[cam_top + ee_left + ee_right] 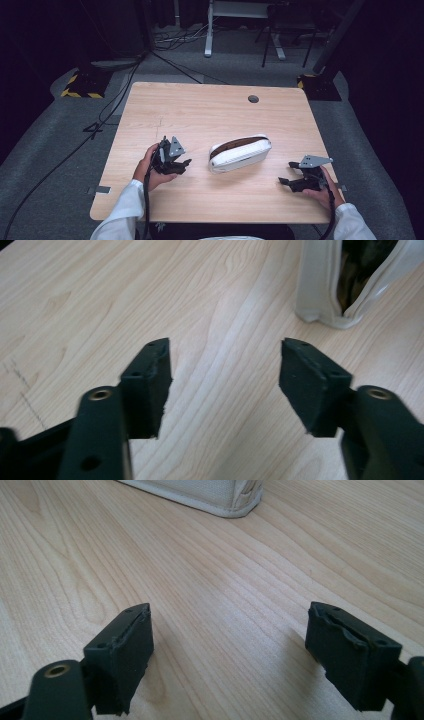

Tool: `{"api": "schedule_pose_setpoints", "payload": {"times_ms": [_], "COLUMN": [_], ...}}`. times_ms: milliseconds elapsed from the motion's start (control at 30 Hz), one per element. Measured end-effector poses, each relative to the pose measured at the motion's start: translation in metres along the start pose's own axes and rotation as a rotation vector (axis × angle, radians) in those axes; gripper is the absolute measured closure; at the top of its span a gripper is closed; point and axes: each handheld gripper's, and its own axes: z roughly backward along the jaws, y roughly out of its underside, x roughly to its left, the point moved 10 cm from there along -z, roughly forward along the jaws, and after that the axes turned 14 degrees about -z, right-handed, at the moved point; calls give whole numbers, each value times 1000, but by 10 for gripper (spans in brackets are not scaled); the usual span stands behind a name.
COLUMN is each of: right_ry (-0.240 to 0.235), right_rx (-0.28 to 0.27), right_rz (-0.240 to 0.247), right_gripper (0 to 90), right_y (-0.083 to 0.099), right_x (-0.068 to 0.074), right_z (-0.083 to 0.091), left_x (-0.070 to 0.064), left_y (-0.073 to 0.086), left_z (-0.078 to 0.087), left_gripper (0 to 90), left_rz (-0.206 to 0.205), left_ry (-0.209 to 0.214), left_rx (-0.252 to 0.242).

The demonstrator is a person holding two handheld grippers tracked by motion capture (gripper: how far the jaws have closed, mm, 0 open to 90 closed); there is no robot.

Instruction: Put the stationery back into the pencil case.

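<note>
Pouch [240, 154], white with its zip gaping on a dark interior, lies near the middle of the wooden table [200, 112], between our two tools. Left gripper [182, 165] rests just left of it, jaws spread and empty. Right gripper [286, 173] sits well to its right, jaws likewise apart, holding nothing.

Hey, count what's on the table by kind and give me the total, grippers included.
Pouch: 1, white, open at the top.
Grippers: 2, left gripper and right gripper, both open.
Total: 3.
</note>
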Motion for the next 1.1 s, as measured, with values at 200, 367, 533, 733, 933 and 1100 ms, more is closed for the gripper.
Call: {"api": "schedule_pose_setpoints", "payload": {"times_ms": [200, 367, 533, 733, 933, 1100], "right_ry": [1, 1, 1, 0, -1, 2], "right_rx": [0, 0, 0, 0, 0, 0], "right_rz": [-1, 0, -1, -1, -2, -3], "right_gripper": [196, 196, 196, 195, 195, 194], "right_y": [0, 0, 0, 0, 0, 0], "right_x": [0, 0, 0, 0, 0, 0], "right_z": [0, 0, 0, 0, 0, 0], "left_x": [-2, -4, -9, -14, -15, -14], "left_y": [18, 38, 56, 76, 95, 104], "left_z": [-1, 0, 6, 15, 20, 23], "left_gripper": [243, 193, 164, 165, 165, 163], "left_rz": [21, 83, 109, 134, 169, 209], "left_ry": [-49, -53, -32, 0, -3, 1], "left_rx": [49, 68, 61, 54, 71, 52]}}
